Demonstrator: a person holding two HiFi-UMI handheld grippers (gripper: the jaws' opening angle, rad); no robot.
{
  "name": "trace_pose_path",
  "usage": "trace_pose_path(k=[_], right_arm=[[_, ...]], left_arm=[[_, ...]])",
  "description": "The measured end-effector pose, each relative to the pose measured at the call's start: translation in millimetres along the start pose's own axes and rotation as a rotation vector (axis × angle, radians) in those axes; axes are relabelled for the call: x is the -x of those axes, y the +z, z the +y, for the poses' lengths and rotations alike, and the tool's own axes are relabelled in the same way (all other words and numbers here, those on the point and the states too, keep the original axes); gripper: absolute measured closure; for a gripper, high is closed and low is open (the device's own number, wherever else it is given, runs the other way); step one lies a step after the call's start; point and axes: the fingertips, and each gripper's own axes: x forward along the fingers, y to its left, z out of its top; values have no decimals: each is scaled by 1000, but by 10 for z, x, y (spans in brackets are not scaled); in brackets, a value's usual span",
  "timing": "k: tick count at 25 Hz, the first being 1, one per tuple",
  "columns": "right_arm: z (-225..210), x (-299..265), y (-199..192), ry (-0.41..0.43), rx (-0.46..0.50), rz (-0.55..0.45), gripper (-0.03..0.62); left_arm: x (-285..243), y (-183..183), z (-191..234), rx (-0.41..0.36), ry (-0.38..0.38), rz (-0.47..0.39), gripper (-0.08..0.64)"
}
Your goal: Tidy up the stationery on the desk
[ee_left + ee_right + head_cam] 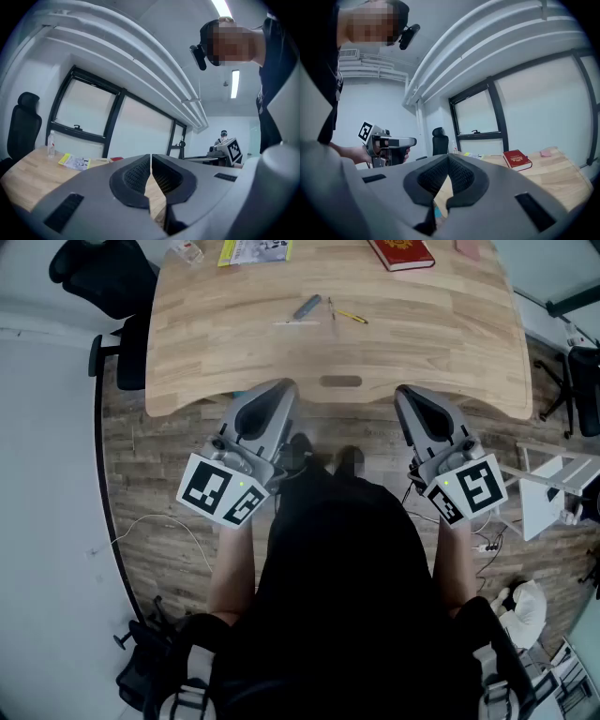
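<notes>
Head view: I hold both tools level at the near edge of the table (225,343), nothing in either; the left tool (281,387) and right tool (405,393) point across the wood toward the loose stationery, which lies ahead of them and between their lines; the grey pen (307,307) lies on a diagonal, nearer the left tool; the yellow pencil (350,316) runs roughly left to right, about midway between the two; a thin pale strip just below the pen is too faint to name; the red book (403,253) and the yellow booklet (255,249) at the far edge are cut off by the frame.

Left gripper view: the left tool (151,161) has its pads drawn together to a hairline, empty; the booklet and a clear bottle (50,144) stand at the far left of the table; the pen and pencil are hidden behind the tool's own body.

Right gripper view: the right tool (448,165) is closed at the tips, holding nothing; the red book lies ahead to the right, a pink item (545,153) beyond it; pen and pencil do not show here either.
</notes>
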Motion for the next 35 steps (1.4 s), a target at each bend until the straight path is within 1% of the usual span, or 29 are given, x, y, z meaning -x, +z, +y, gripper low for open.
trace_pose_path(k=[6,9,14,17,21,25,30,35], right_arm=[[-40,-27,-7,-22,-14,-3,572],[-23,-41,-14,-5,-31,-6,572],[6,-22,-92,9,-51,21,572],[23,-19,-162,19,-57,36,572],[28,-64,-235,13,-77,44,572],[23,-166,-253,7,-74,66,572],[-28,-317,-196,-19,-59,72,572],[-86,-624,-62,-40,-51,66,572]], left_arm=[[2,-41,-20,0,3,13,520],[4,-55,-28,-3,8,16,520],[54,-94,-48,-12,25,33,520],[101,-133,-55,6,40,30,520],[152,-226,-23,27,46,48,520],[151,-214,104,39,45,41,520],[65,-165,351,61,24,18,520],[-59,1,642,41,1,4,520]])
